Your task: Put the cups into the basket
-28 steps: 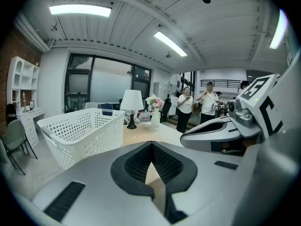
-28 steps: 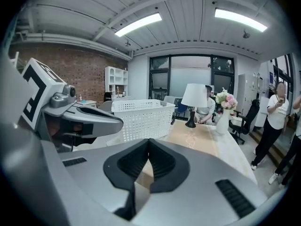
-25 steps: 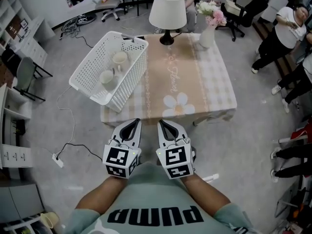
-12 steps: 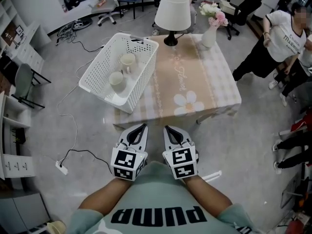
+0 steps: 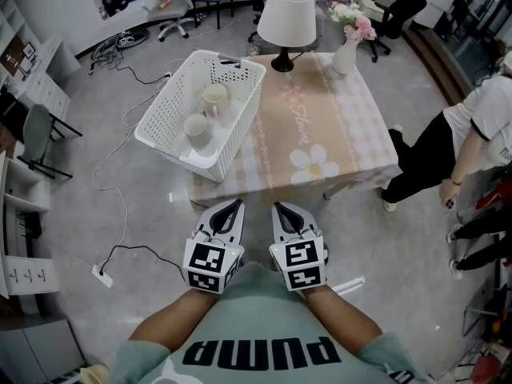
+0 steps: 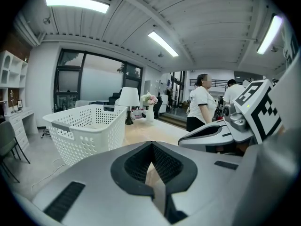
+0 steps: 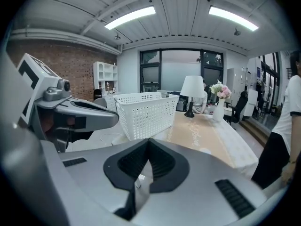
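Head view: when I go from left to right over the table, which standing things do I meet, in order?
White basket → lamp → vase of flowers

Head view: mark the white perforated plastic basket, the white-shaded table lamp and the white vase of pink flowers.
White perforated plastic basket [image 5: 238, 122], head view, its right side wall.
White-shaded table lamp [image 5: 286, 16], head view, shade.
White vase of pink flowers [image 5: 346, 56], head view, vase body.
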Motion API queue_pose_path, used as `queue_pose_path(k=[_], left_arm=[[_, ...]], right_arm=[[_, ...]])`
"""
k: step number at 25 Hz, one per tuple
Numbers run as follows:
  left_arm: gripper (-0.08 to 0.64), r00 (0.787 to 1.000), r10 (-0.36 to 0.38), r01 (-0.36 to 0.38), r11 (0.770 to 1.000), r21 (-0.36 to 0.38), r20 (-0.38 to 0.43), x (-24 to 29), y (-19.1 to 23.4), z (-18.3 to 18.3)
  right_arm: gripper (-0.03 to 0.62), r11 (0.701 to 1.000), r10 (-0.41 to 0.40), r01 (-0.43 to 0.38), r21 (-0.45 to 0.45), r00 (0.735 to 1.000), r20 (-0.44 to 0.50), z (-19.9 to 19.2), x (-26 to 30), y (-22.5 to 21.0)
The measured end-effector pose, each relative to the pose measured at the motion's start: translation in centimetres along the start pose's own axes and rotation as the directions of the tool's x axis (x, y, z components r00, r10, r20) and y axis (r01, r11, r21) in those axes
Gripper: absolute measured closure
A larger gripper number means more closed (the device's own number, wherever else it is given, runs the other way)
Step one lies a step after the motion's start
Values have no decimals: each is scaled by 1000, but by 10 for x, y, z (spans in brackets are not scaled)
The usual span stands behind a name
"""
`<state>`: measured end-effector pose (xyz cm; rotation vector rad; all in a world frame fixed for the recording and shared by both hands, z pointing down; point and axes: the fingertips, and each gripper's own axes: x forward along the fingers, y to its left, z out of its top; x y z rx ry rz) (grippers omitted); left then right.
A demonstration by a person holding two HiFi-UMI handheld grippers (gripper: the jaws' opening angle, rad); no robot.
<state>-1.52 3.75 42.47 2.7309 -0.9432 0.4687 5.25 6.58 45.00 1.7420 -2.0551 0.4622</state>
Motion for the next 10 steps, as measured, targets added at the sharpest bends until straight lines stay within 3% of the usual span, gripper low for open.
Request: queue_pose_path(k=[10], left_arm=[[557,1000,-3,3,1000,-13,8,-3,-10,0]], right_arm=[[581,1000,-18,18,-1,1000,-2,-6,-12,-6]])
